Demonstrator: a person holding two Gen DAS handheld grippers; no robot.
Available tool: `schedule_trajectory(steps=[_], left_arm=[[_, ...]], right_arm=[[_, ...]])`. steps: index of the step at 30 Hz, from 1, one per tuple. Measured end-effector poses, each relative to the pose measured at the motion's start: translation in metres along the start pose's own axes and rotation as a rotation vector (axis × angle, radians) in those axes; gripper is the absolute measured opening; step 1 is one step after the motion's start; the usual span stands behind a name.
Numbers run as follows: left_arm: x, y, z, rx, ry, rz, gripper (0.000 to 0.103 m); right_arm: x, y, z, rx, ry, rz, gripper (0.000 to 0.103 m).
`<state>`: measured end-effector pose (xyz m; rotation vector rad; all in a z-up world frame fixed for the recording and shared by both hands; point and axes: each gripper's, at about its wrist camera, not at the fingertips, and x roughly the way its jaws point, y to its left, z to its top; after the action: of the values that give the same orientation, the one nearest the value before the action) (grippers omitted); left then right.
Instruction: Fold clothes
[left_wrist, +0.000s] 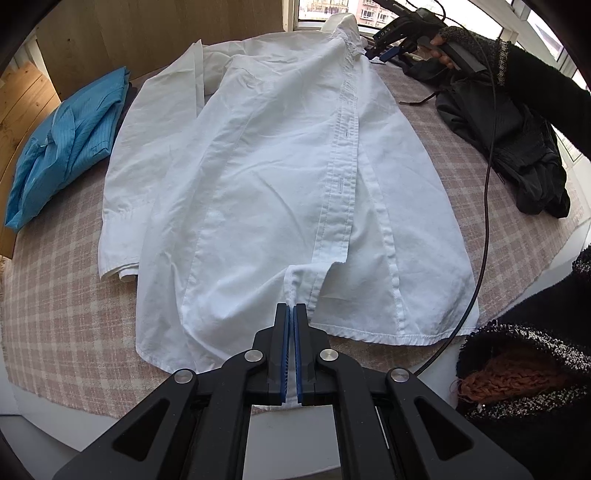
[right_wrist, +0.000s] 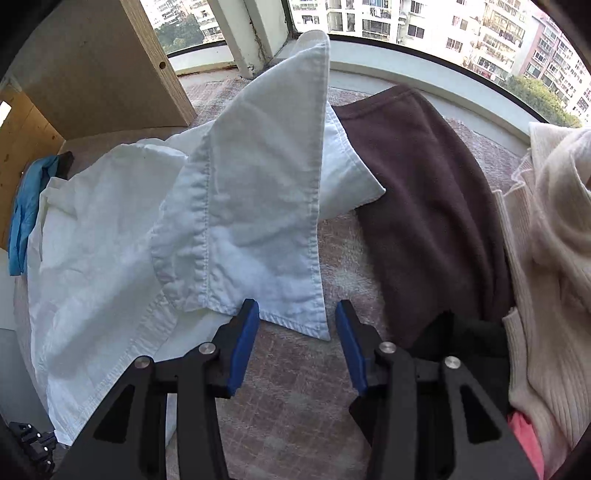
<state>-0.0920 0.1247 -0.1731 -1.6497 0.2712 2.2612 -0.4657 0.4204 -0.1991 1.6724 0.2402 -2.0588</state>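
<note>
White shirt (left_wrist: 280, 177) lies spread, button placket up, across the middle of the checked tabletop (left_wrist: 66, 295), hem at the near edge, collar toward the far, window edge. Left gripper (left_wrist: 294, 310): fingers clenched on a pinch of the hem at the bottom of the placket. Right gripper (right_wrist: 297, 325): fingers released, spread wide, straddling the collar point (right_wrist: 295, 321) without touching it.

Handling, as judged: thin woven cotton, light, limp, creases easily; it will sag and drag unless held at two points. Stitched edges such as hem, placket and collar are the firmest places to grip.

Left wrist view alone shows the whole shirt, a folded blue garment (left_wrist: 62, 147) by the left edge and a black garment (left_wrist: 517, 147) to the right. Right wrist view alone shows the collar close up, plus a brown garment (right_wrist: 424, 206) and a cream knit (right_wrist: 546, 258) beside it.
</note>
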Motion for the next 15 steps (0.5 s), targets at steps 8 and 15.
schedule_trajectory(steps=[8, 15], left_arm=[[-0.007, 0.003, -0.004, -0.009, -0.018, 0.006, 0.002], [-0.04, 0.034, 0.001, -0.094, -0.111, 0.083, 0.002]], right_arm=[[-0.007, -0.003, 0.001, 0.052, -0.017, 0.159, 0.003], [-0.09, -0.005, 0.026, 0.122, -0.239, 0.302, 0.003]])
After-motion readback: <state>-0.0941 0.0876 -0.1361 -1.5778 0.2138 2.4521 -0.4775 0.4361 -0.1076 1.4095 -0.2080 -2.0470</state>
